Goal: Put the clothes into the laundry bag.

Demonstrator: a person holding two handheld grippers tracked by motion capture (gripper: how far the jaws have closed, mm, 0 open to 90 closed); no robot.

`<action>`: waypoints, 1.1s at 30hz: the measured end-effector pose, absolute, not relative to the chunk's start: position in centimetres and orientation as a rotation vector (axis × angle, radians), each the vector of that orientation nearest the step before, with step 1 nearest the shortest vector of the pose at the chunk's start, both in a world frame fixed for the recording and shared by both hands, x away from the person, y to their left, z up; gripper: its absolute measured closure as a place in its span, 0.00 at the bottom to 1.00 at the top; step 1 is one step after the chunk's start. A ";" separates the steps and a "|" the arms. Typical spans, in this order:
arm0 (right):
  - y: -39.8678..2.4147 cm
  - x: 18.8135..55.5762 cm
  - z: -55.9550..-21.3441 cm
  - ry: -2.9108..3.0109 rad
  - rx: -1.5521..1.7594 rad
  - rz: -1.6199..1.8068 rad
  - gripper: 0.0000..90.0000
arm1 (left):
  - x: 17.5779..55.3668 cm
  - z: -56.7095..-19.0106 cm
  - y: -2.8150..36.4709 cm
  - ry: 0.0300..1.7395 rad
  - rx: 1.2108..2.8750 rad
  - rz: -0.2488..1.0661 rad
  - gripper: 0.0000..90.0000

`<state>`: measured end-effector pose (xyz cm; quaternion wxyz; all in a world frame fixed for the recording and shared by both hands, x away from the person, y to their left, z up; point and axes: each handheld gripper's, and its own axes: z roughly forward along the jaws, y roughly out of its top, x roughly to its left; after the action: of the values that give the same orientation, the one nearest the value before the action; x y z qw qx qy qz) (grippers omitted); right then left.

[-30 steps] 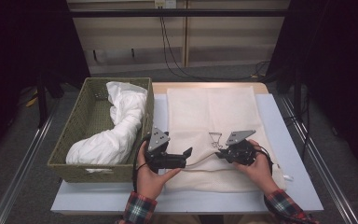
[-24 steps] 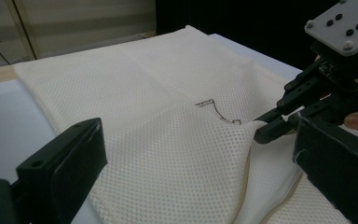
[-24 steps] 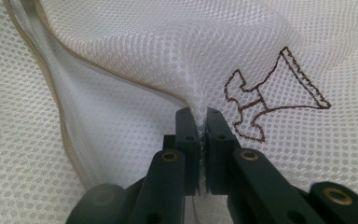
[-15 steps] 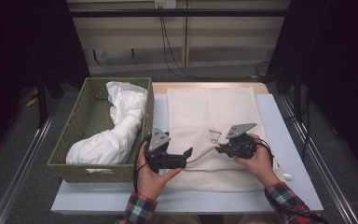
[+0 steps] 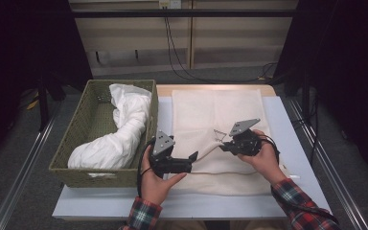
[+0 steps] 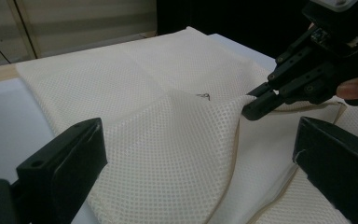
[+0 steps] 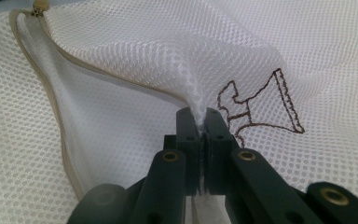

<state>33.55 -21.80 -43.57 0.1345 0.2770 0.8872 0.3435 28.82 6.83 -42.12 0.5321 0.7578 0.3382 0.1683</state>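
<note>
A cream mesh laundry bag [image 5: 220, 110] lies flat on the table. My right gripper [image 5: 223, 146] is shut on a pinch of its upper layer beside a small brown stitched logo [image 7: 256, 107], and holds that fold a little off the layer below. The right gripper view has the fold squeezed between the closed jaws [image 7: 197, 119], with the bag's beige zipper edge [image 7: 51, 51] curving away to the left. My left gripper [image 5: 191, 157] rests low at the bag's near left side. Its jaws stand wide open [image 6: 198, 140], facing the raised mesh [image 6: 135, 93] and the right gripper [image 6: 254, 111].
A green woven basket [image 5: 88, 120] stands at the table's left and holds a bunched white cloth [image 5: 120, 134]. The pale table [image 5: 292, 139] has bare strips right of the bag and along the near edge. Dark floor and rails flank it.
My right gripper has risen slightly and drifted right, pulling the pinched mesh layer up with it. The left gripper has stayed where it was.
</note>
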 end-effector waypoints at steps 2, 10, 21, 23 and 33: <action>-21.7 33.7 -43.3 2.572 0.807 0.995 0.98 | 28.8 -42.1 6.9 0.811 1.808 0.404 0.03; -21.5 34.3 -42.4 2.566 0.795 1.007 0.98 | 28.8 -42.1 6.9 0.808 1.811 0.408 0.03; -21.4 35.2 -40.8 2.555 0.791 1.021 0.98 | 28.8 -42.1 6.8 0.811 1.808 0.399 0.03; -21.4 35.4 -40.6 2.557 0.787 1.024 0.98 | 28.8 -42.1 6.8 0.811 1.809 0.399 0.03; -21.0 35.9 -39.7 2.555 0.772 0.998 0.98 | 28.8 -42.1 6.9 0.803 1.811 0.400 0.03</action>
<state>35.89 -20.96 -39.73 0.1457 0.2682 0.8870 0.3464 28.85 6.92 -42.12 0.5316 0.7590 0.3365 0.1678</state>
